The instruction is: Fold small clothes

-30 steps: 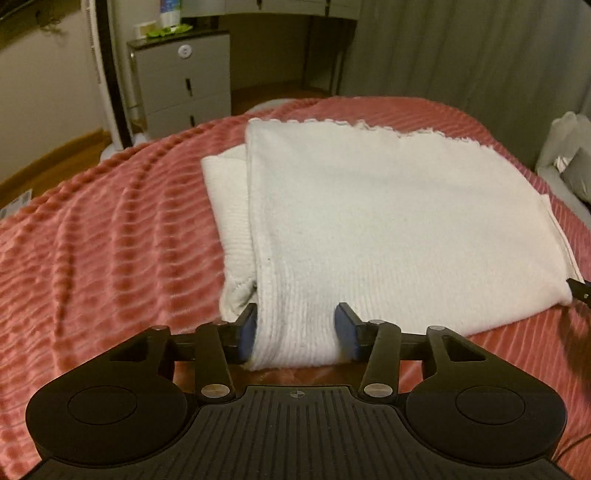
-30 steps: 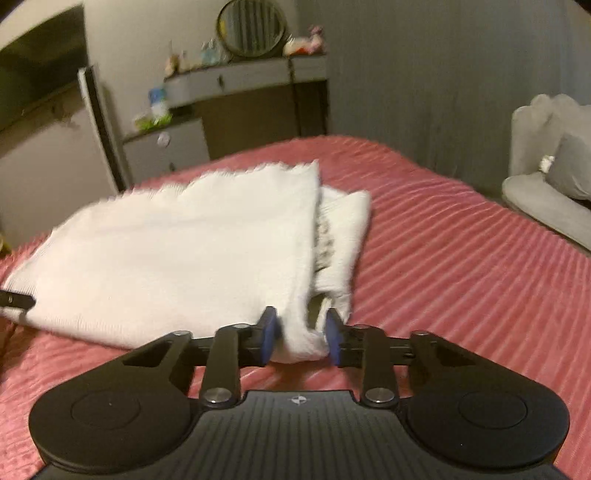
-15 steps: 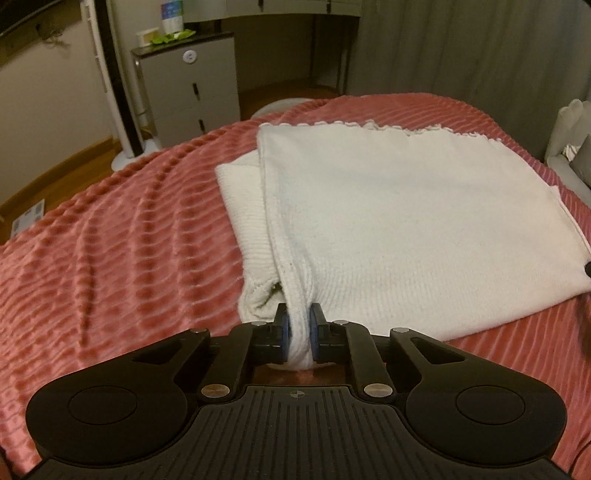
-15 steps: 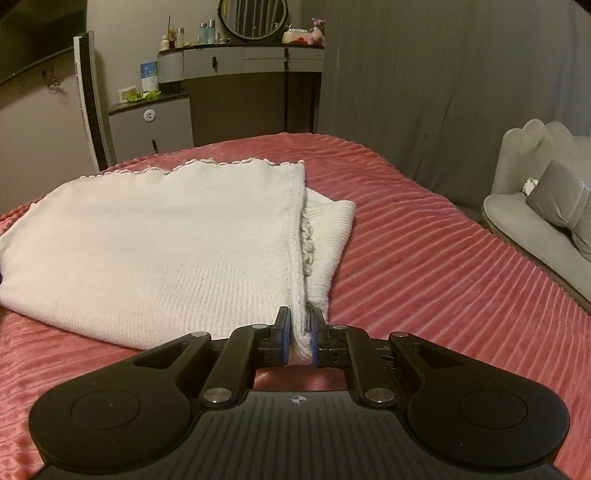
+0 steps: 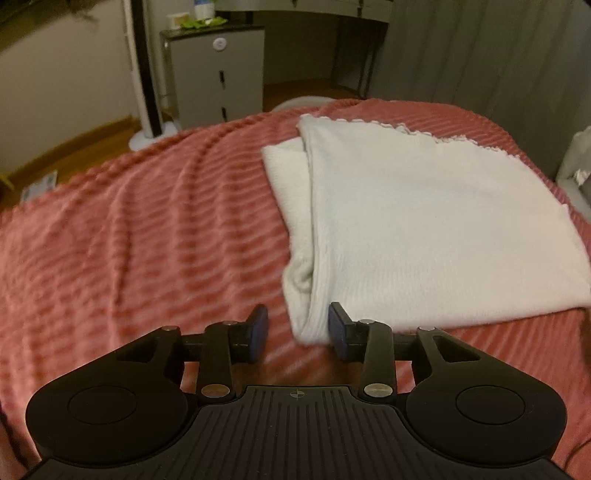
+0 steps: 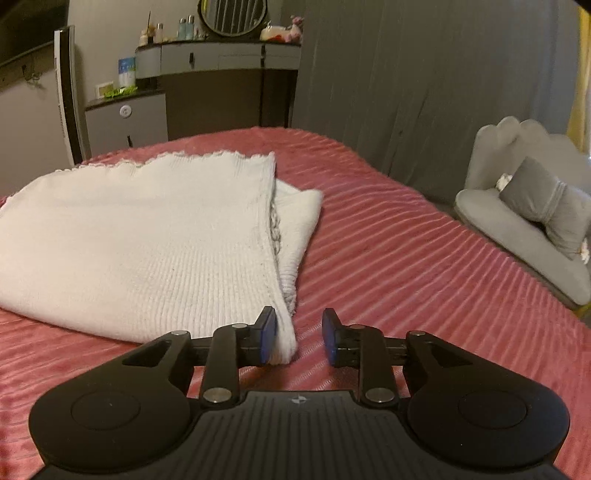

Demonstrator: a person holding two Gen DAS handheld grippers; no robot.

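Observation:
A white knit garment [image 5: 424, 229] lies folded flat on the red ribbed bedspread [image 5: 140, 240], a sleeve layer sticking out at its side. My left gripper [image 5: 297, 326] is open; the garment's near left corner lies loose between its blue pads, against the right pad. In the right wrist view the same garment [image 6: 147, 240] fills the left half. My right gripper [image 6: 299, 336] is open; the garment's near right corner rests against its left pad [image 6: 269, 334], the right pad is over bare bedspread [image 6: 406, 266].
A grey cabinet [image 5: 218, 70] and a standing fan [image 5: 144, 74] are beyond the bed's far left edge. A dresser with a round mirror [image 6: 232, 16] stands at the back. A grey seat with a cushion [image 6: 535, 221] is right of the bed.
Both grippers were shut on the garment's near corners half a second ago. Both have opened and let go, and the corners lie on the bed. Both have shifted outward slightly.

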